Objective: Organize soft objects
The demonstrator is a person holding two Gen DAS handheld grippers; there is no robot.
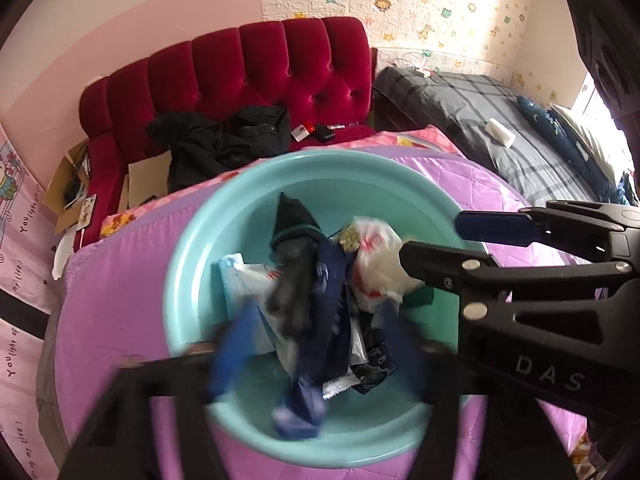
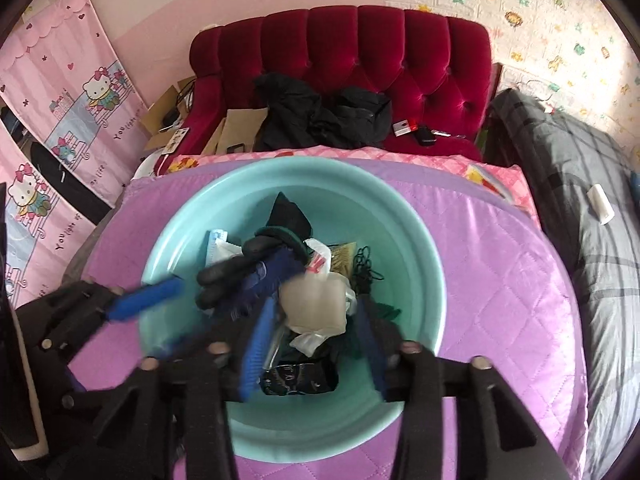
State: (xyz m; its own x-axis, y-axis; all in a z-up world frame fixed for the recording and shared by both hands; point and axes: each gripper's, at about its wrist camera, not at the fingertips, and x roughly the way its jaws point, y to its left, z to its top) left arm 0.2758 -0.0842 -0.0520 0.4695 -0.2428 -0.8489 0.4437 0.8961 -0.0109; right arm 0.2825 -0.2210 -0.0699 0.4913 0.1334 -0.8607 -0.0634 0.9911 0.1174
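Note:
A teal plastic basin (image 1: 188, 264) (image 2: 416, 240) sits on a purple quilted cover and holds a heap of soft things: a navy cloth (image 1: 324, 320), a dark grey glove (image 2: 232, 272), a dark sock with a green cuff (image 1: 292, 220), a white plastic bag (image 1: 376, 264) (image 2: 316, 300) and a blue face mask (image 2: 218, 240). My left gripper (image 1: 312, 356) hovers over the heap, blurred, jaws spread either side of the navy cloth. My right gripper (image 2: 316, 344) is over the white bag, jaws apart. It also shows in the left wrist view (image 1: 432, 244).
A red tufted sofa (image 1: 260, 64) with black clothes (image 1: 224, 140), cardboard and small items stands behind the purple cover (image 2: 500, 264). A bed with a grey plaid blanket (image 1: 500, 120) lies to the right. Pink cartoon curtains (image 2: 52, 120) hang at left.

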